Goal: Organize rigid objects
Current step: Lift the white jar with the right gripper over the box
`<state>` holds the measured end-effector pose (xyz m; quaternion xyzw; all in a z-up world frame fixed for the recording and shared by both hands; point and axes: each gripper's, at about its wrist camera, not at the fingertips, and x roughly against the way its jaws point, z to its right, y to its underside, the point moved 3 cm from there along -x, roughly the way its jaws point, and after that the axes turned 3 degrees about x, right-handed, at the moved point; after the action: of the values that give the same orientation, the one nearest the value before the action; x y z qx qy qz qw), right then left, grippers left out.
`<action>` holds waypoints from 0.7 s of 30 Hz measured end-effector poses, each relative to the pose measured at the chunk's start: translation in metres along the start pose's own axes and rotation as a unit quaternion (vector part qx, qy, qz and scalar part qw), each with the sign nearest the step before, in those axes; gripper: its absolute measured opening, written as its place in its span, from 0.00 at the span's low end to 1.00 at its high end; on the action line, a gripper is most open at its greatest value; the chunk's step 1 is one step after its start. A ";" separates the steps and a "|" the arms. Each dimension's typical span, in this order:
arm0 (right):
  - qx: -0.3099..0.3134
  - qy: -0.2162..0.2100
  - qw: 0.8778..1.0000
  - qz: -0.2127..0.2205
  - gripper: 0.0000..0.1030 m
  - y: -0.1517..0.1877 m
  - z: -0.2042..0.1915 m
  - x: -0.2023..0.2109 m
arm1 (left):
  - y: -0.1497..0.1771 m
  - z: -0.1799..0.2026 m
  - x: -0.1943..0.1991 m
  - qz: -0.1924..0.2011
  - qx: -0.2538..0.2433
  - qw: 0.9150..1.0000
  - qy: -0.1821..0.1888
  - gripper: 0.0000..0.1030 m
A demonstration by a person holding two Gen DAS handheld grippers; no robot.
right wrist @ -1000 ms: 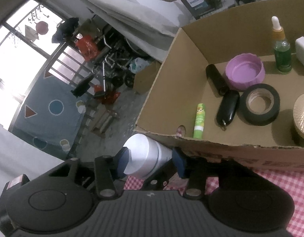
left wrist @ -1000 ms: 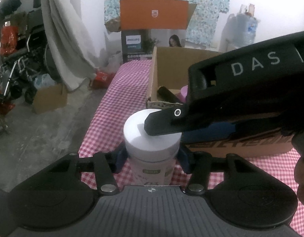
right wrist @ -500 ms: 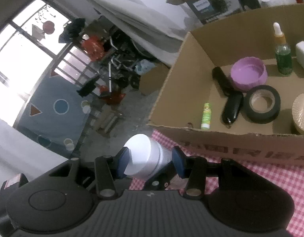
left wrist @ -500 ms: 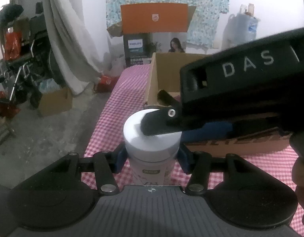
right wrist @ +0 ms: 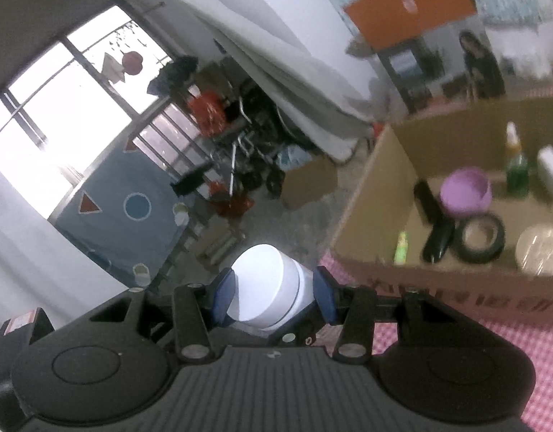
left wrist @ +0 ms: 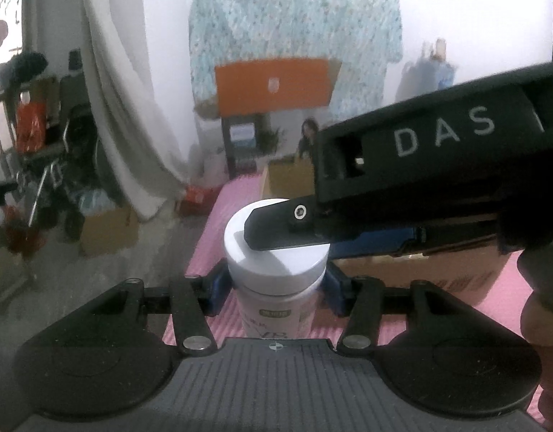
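both claws, left claw and right claw, pinch the white jar, seemingly clear of the box rim

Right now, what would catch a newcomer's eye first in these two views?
A white jar at centre, clamped by both tools: the left tool below its lid, the right tool on the lid. Right of it on the pink checked cloth, an open box holds a purple cap and tape roll.
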<state>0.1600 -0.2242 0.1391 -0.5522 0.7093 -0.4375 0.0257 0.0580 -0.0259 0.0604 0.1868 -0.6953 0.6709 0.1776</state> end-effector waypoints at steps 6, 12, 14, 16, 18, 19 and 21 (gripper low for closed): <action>0.038 0.019 0.998 0.056 0.50 -0.041 -0.011 0.046 | -0.047 0.029 0.008 0.046 -0.002 0.998 0.043 0.51; 0.042 0.067 0.993 0.088 0.50 -0.084 0.015 0.080 | -0.080 0.070 -0.020 0.060 -0.012 0.993 0.101 0.51; 0.030 0.083 0.992 0.087 0.50 -0.093 0.032 0.084 | -0.084 0.082 -0.038 0.049 -0.014 0.992 0.118 0.51; 0.018 0.100 0.991 0.084 0.50 -0.097 0.051 0.085 | -0.084 0.096 -0.059 0.031 -0.016 0.990 0.138 0.51; 0.001 0.113 0.990 0.079 0.50 -0.097 0.073 0.084 | -0.081 0.108 -0.079 0.010 -0.019 0.988 0.153 0.51; -0.008 0.118 0.990 0.076 0.50 -0.096 0.085 0.082 | -0.079 0.113 -0.090 -0.001 -0.021 0.987 0.161 0.51; -0.029 0.128 0.989 0.070 0.50 -0.093 0.109 0.078 | -0.076 0.121 -0.109 -0.023 -0.021 0.984 0.173 0.51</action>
<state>0.2567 -0.3522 0.1675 -0.4414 0.7559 -0.4809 -0.0503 0.1908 -0.1466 0.0671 0.0803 -0.6632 0.6743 0.3147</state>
